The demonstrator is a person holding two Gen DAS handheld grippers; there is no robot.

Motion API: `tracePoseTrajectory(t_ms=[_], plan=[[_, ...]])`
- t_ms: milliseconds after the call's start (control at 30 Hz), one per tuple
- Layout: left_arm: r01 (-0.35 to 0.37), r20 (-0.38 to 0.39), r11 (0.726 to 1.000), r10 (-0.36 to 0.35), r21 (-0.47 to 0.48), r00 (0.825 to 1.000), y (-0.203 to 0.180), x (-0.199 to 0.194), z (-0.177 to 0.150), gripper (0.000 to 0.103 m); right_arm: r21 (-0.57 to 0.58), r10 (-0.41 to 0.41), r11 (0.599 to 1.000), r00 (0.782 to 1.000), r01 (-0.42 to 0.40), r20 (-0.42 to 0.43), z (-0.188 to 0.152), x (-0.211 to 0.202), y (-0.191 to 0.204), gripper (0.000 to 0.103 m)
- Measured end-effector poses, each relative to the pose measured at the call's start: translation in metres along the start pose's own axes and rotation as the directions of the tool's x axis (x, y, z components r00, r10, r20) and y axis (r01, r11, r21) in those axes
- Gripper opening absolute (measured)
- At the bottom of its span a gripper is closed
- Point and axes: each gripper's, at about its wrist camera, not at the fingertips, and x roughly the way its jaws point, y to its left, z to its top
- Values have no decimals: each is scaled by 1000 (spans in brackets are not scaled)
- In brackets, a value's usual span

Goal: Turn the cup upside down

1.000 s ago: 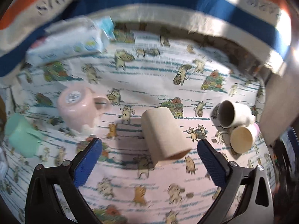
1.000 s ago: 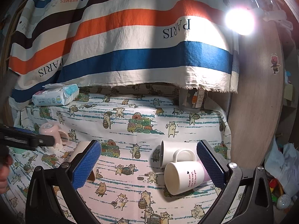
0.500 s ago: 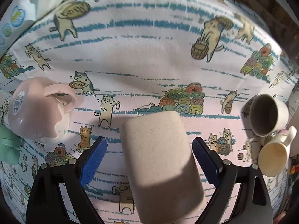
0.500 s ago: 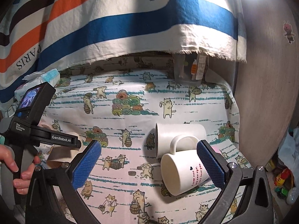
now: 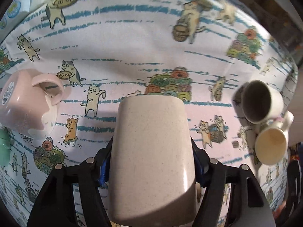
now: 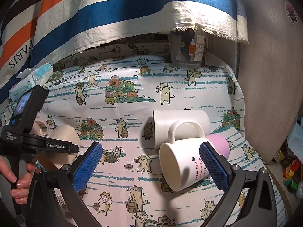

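Observation:
A beige speckled cup lies on its side on the cat-print cloth, its base pointing away from me. My left gripper is shut on the beige cup, one blue pad on each side. The cup also shows in the right wrist view, behind the left gripper's body. My right gripper is open and empty, low over the cloth, its right pad in front of a white printed mug that lies on its side.
A pink mug stands upside down at the left, a green cup beside it. Two mugs lie at the right, with a pink one behind them. A wipes pack, a clear container and a hanging striped cloth stand at the back.
My left gripper moved forward around the beige cup and shut on it. My right gripper came lower and closer to the white mugs, still open.

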Motion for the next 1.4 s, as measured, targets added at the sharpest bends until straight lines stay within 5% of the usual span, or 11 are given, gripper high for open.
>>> tracePoseTrajectory(t_ms=[300,467,567,633,800,967,1033,1267,1300,1400], plan=[[68,92,982,-85,174,992,-4,-64,-48,67,86,109,991,993,-105,-52,-4,-6,-7,102],[163,74,967,-180,196,981,-4,-77,-68,67,229,306,935,943,-271,-134,-8,8,-8,96],[192,79,954,-215,229,973,-12,-80,-81,67,326,461,861,869,-390,-179,-15,21,0,94],[198,78,949,-223,245,972,-15,-79,-88,67,395,566,794,799,-462,-202,-20,31,9,93],[232,65,933,-259,276,964,-21,-74,-95,67,491,677,702,697,-516,-236,-34,49,26,88],[259,77,918,-294,300,953,-25,-75,-97,67,552,797,580,557,-599,-233,-40,55,39,87],[261,77,918,-296,298,952,-24,-75,-97,67,560,791,589,558,-582,-252,-43,59,40,78],[318,91,899,-359,301,929,-16,-80,-98,67,621,834,523,499,-584,-233,-48,67,33,75],[335,93,894,-376,297,922,-15,-82,-98,67,633,847,504,479,-588,-230,-49,69,32,76],[349,104,888,-394,300,913,-14,-85,-98,67,703,907,394,372,-592,-195,-57,79,33,76]])
